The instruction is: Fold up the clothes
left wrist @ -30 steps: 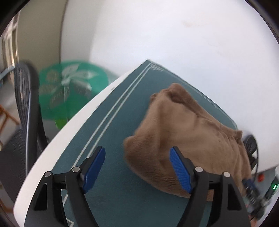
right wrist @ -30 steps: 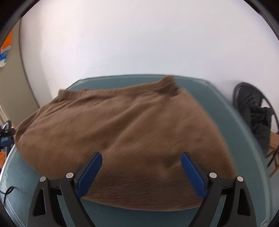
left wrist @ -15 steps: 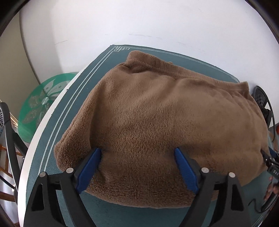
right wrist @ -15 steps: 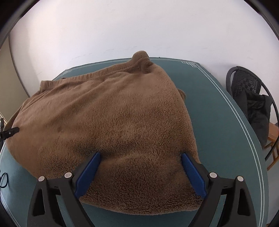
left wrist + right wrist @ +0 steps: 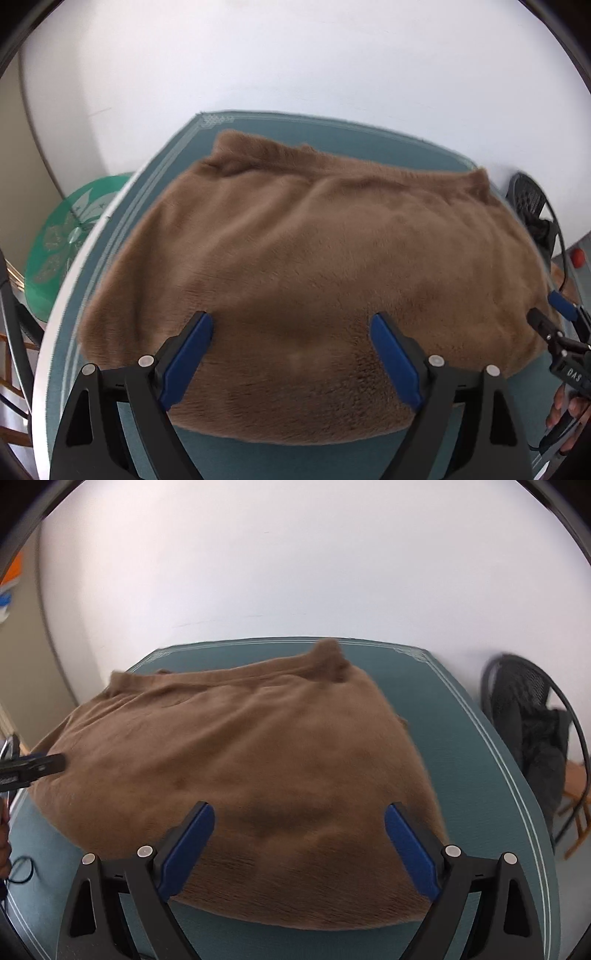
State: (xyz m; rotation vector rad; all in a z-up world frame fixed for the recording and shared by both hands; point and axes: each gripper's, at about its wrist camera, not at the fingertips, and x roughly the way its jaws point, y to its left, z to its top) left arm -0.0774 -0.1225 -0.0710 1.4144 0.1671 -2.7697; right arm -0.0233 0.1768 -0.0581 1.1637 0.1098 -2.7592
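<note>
Surface [image 5: 155, 177]: a teal mat with pale border lines is spread over a white-edged top, set close to a white wall.
Garment [image 5: 314, 266]: a brown fleece piece is laid in a thick, rounded heap across the middle of the mat; a bunched corner is raised at the far edge. Whether it is already folded over cannot be told.
Left tool [image 5: 291, 354]: held low over the near hem, blades spread wide, nothing pinched.
Right tool [image 5: 299, 838]: likewise spread wide above the near hem, nothing gripped.
Chair [image 5: 532, 716]: a dark mesh seat is seen beside the surface, apart from the garment.
Risk: only the top layer may be caught if the fleece is pinched shallowly, and the fold would then be skewed.
Risk: the mat may be pinched with the hem if the blades are pressed too low.
</note>
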